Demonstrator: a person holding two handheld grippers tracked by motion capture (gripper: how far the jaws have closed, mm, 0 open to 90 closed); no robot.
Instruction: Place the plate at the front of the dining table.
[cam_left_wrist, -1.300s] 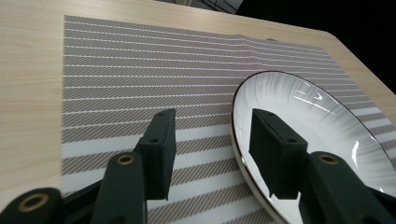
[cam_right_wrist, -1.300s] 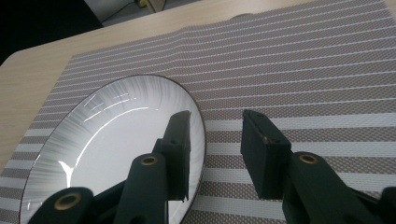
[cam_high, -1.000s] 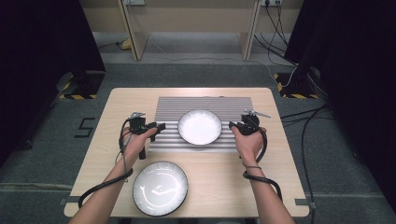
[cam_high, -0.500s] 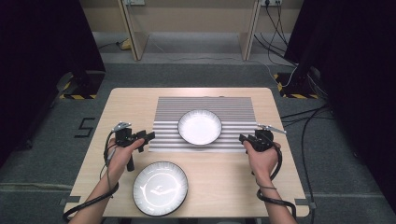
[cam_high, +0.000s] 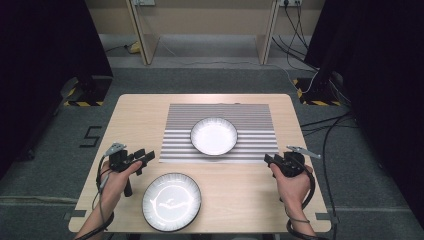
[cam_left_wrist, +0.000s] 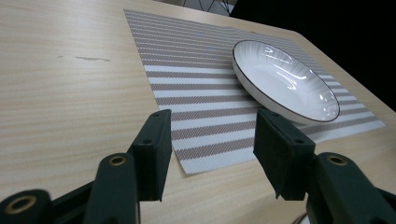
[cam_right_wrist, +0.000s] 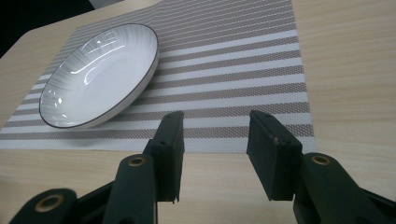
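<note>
High view: both grippers, left (cam_high: 145, 157) and right (cam_high: 269, 160), fingers open and empty, right just widened; approach striped mat (cam_high: 250, 125) corners low, square.

light: bright overhead | glare: plate (cam_high: 171, 201) | surroundings: dark | focus: sharp

Grey carpet floor (cam_high: 210, 80), black curtains (cam_high: 45, 45), wooden table legs (cam_high: 141, 32).
</note>
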